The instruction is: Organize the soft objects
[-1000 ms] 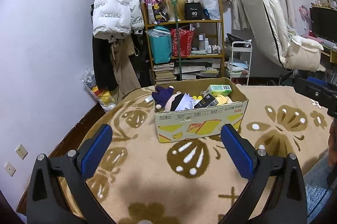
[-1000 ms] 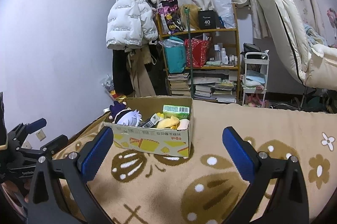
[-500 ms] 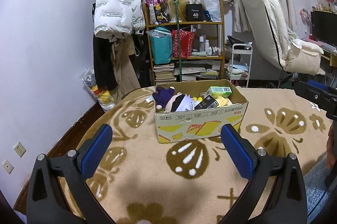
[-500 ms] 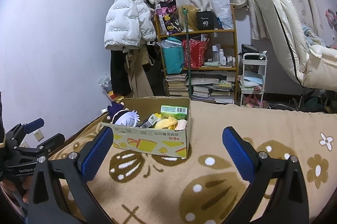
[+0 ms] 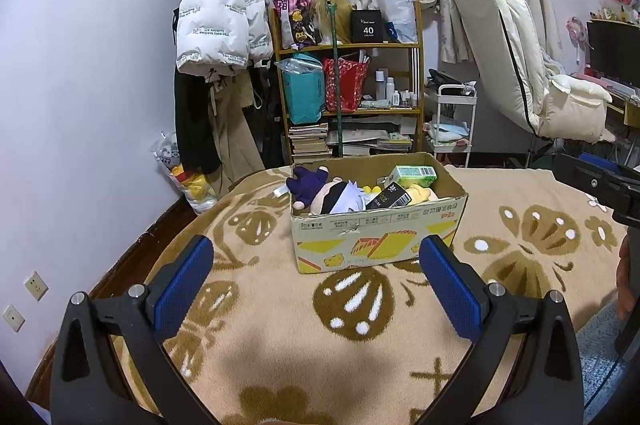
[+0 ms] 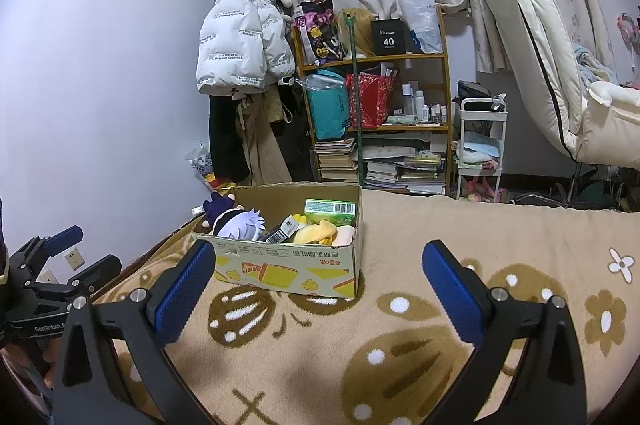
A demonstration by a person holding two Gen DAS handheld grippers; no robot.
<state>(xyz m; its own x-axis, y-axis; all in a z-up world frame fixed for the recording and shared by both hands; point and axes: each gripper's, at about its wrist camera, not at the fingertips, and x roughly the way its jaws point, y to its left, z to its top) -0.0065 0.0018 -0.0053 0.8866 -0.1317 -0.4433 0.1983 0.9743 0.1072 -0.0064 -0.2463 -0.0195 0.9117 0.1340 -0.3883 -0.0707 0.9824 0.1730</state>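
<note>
Left tool point(image 5: 316, 281) and right tool point(image 6: 316, 281) are hanging released, empty, over the blanket point(image 5: 280, 345); the cardboard box point(image 5: 376, 237) is holding plush toys point(image 5: 336, 195).

The cardboard box point(image 5: 376, 225) sits on the blanket point(image 5: 280, 325), with a plush doll point(image 5: 340, 195) at its left end and a small carton point(image 5: 414, 175) toward the back right. Behind it there's a shelf point(image 5: 348, 85), a hanging jacket point(image 5: 218, 29) to the shelf's left and a cart point(image 5: 454, 121) to its right.

Left tool point(image 5: 316, 281): we see black arms, blue ribbed pads, silver screws.
Right tool point(image 6: 318, 285): we see the same.
</note>
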